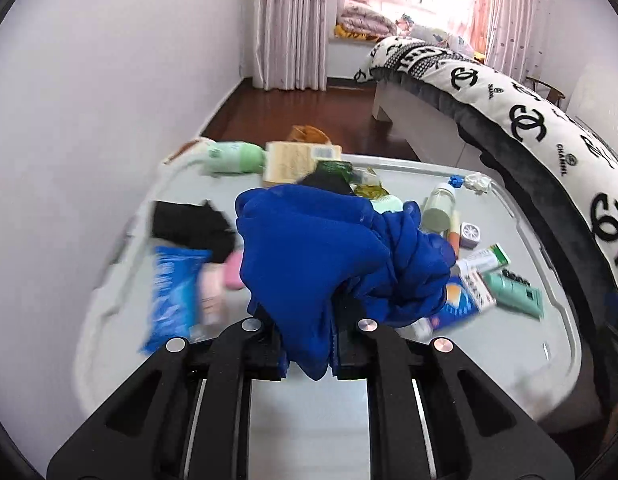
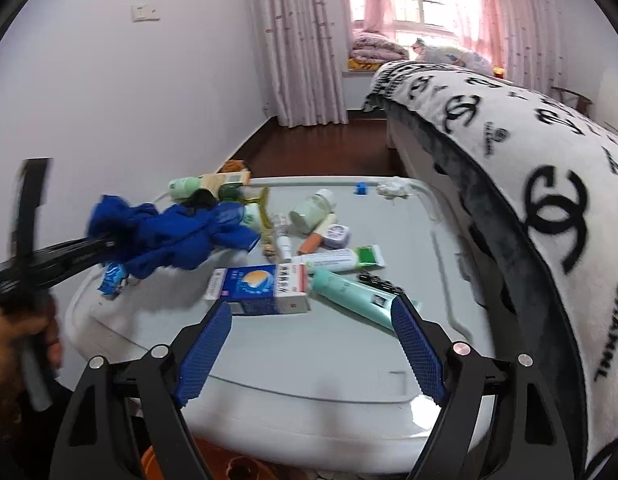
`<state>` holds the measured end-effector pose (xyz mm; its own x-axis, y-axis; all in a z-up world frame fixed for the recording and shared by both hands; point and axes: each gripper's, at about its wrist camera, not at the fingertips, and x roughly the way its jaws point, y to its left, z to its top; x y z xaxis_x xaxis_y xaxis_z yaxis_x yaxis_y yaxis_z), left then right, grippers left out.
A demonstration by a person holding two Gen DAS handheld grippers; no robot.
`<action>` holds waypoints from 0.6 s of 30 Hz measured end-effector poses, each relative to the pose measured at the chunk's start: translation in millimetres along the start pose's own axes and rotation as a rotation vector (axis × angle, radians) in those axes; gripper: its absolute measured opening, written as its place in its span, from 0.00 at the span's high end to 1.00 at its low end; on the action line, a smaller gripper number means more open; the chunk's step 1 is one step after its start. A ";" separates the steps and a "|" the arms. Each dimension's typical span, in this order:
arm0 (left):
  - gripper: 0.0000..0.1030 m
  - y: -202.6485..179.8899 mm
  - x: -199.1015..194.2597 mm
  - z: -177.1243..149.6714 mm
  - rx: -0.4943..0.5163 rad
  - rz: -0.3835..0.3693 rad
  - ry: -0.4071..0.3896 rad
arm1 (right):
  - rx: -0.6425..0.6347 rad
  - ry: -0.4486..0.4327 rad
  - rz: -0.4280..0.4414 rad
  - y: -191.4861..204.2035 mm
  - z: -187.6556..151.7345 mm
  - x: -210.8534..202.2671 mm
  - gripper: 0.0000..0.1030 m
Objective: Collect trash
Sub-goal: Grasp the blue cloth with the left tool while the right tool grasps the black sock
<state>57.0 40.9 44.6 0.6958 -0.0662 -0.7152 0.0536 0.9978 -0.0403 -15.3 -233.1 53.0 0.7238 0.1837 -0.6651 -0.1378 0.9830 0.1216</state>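
My left gripper [image 1: 309, 344] is shut on a crumpled blue cloth [image 1: 333, 256] and holds it above the grey lid [image 1: 489, 340]; the cloth hides its fingertips. The right wrist view shows this cloth [image 2: 177, 236] hanging from the left gripper [image 2: 109, 246] at the lid's left side. My right gripper [image 2: 309, 344] is open and empty over the near part of the grey lid [image 2: 309, 380]. Its blue pads [image 2: 205, 356] flank a blue-and-white box [image 2: 261, 288] and a teal tube [image 2: 349, 296], not touching them.
The lid carries several items: a white-green tube [image 2: 337, 260], a jar [image 2: 313, 210], a lilac container [image 2: 337, 236], a crumpled tissue [image 2: 393, 188], a blue packet [image 1: 173, 292], black cloth [image 1: 193, 228]. A bed with a black-and-white blanket [image 2: 549, 184] stands right; a wall left.
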 end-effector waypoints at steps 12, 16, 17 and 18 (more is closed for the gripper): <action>0.87 58.4 -49.4 -62.5 -0.068 0.005 0.070 | -0.246 0.044 0.179 113.2 58.6 89.6 0.20; 0.87 67.9 -45.4 -75.4 -0.076 -0.009 0.087 | -0.331 0.075 0.155 156.4 70.0 140.3 0.20; 0.87 69.8 -44.6 -77.7 -0.077 -0.012 0.090 | -0.349 0.101 0.149 168.0 72.0 157.5 0.20; 0.87 72.5 -44.7 -80.1 -0.080 -0.016 0.092 | -0.365 0.124 0.134 176.8 73.4 173.0 0.20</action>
<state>-27.5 117.0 17.8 0.6267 -0.0849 -0.7747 0.0048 0.9944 -0.1051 135.2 -27.3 13.5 0.5996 0.2860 -0.7474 -0.4719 0.8807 -0.0416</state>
